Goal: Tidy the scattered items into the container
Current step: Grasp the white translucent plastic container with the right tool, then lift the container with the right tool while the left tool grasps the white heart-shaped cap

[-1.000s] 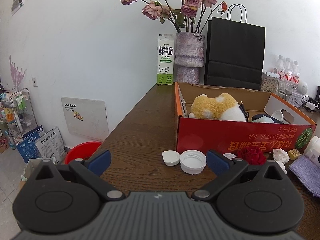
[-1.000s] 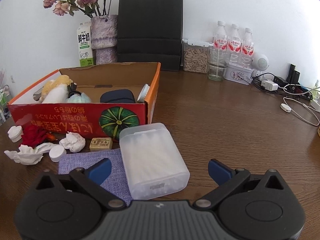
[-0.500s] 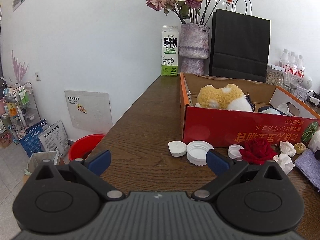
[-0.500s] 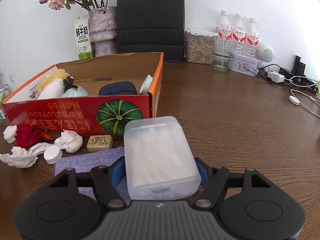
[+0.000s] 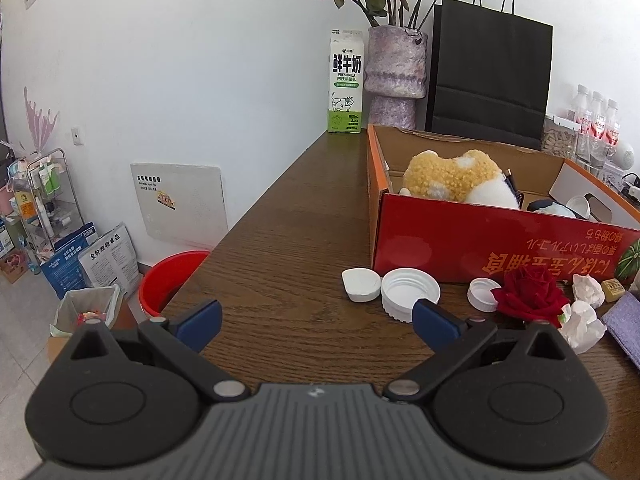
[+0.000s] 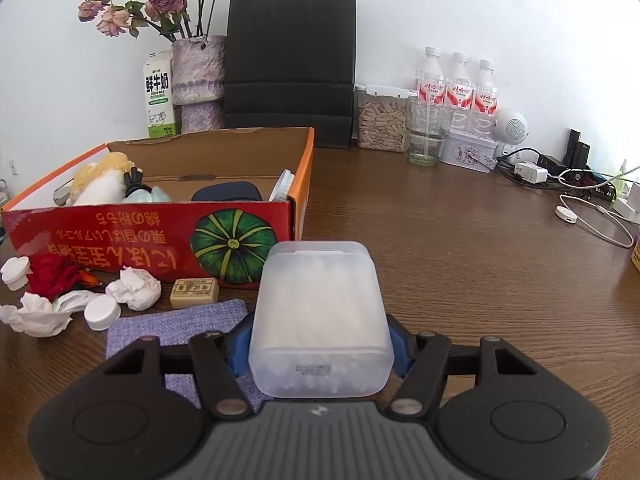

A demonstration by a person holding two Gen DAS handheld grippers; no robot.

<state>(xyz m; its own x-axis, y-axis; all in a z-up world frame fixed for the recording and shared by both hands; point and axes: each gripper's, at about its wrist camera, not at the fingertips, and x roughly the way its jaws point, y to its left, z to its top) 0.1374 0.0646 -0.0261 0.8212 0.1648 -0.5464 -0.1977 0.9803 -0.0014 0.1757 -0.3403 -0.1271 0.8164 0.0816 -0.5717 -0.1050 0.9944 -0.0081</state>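
The red cardboard box (image 6: 120, 236) (image 5: 480, 248) holds a plush toy (image 5: 452, 178) and other items. My right gripper (image 6: 316, 350) is shut on a translucent cotton-swab box (image 6: 320, 312), held just above the table right of the purple cloth (image 6: 180, 328). In front of the red box lie a red rose (image 5: 528, 294), crumpled tissues (image 6: 134, 290), white caps (image 5: 408, 290), a small tan block (image 6: 195, 292). My left gripper (image 5: 316, 318) is open and empty, over the table left of the white caps.
A milk carton (image 5: 346, 88), flower vase (image 5: 394, 80) and black paper bag (image 6: 290, 68) stand at the back. Water bottles (image 6: 456, 88), a glass (image 6: 426, 136) and cables (image 6: 592, 216) are at the right. The table's left edge drops to a red bucket (image 5: 172, 280).
My right gripper closed on the cotton-swab box and lifted it slightly. My left gripper rose and drew back a little, still open.
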